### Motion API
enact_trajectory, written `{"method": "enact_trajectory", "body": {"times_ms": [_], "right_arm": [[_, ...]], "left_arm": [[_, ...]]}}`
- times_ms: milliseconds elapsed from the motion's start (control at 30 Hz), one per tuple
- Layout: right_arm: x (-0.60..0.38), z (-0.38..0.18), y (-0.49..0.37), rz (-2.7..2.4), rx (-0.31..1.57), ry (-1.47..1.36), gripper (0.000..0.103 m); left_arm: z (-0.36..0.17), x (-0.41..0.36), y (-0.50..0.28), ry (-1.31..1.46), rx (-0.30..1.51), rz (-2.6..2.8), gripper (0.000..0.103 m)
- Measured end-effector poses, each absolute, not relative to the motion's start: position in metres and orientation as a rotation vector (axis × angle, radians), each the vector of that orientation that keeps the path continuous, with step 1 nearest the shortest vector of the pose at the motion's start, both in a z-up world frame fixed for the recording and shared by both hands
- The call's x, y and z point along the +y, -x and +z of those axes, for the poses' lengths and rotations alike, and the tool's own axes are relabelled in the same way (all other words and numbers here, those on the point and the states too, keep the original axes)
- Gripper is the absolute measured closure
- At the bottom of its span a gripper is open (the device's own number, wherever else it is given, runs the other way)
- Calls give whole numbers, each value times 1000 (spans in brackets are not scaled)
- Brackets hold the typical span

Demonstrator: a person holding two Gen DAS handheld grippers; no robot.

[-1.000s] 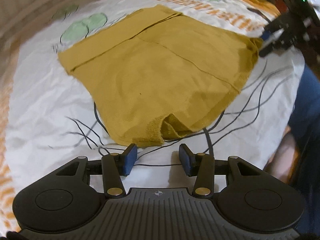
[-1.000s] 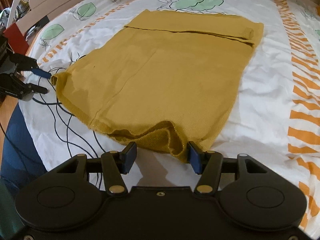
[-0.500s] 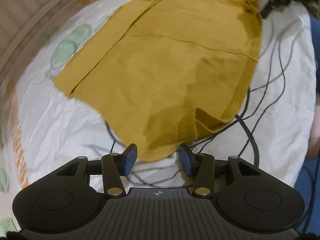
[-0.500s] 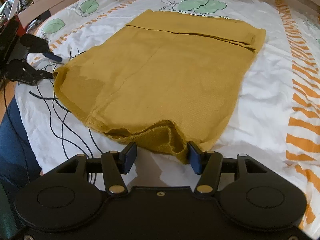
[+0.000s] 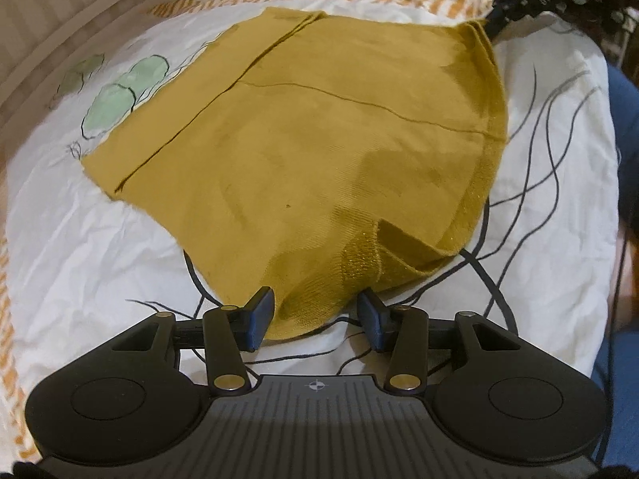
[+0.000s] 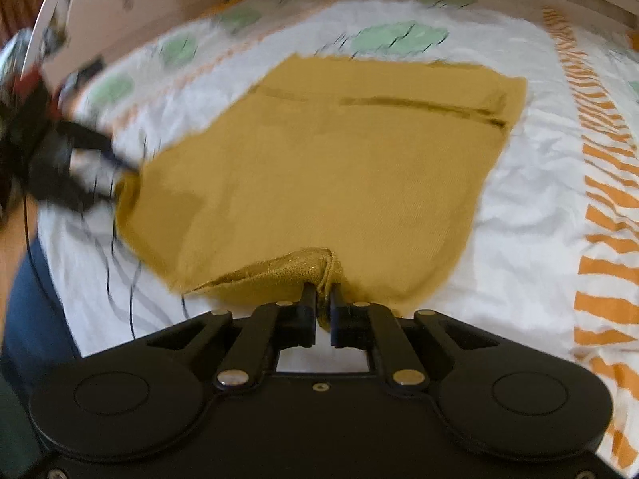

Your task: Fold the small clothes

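— Where's the garment?

— The mustard-yellow shorts (image 5: 311,151) lie spread flat on the bed sheet (image 5: 100,247), the white one with green leaves and orange stripes. Waistband is at the far side, leg hems toward me.

— And my right gripper (image 6: 323,303)?

— Its jaws have just been closing, and now they're clenched on a bunched bit of the near hem; the fabric puckers up between them in the right wrist view, which is rather blurred.

— Left gripper (image 5: 315,315)?

— Released. Its blue pads (image 5: 261,311) stand apart on either side of the other hem corner, which pokes in between them without being pinched. I can see the right gripper's tip at the far corner of the shorts.
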State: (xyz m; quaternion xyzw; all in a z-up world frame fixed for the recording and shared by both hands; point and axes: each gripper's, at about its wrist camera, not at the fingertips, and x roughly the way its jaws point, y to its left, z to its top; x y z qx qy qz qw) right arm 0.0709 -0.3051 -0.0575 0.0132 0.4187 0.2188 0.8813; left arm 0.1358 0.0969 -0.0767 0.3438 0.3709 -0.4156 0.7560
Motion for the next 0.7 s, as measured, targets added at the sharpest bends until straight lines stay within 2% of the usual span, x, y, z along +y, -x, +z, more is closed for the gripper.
{"method": "enact_trajectory", "body": {"times_ms": [333,500,700], "right_arm": [[-331,-36,-148,314,765,-166,92],[-341,-54,-188,243,779,-184,92],[-347,-79,-203,206,814,-224,92]], "left_arm": [[-66,105,-166,-578,839,-889,58],[-62,110,-191,-431,847,-837,58],[-75,107,-217,-337,954,-802,58]]}}
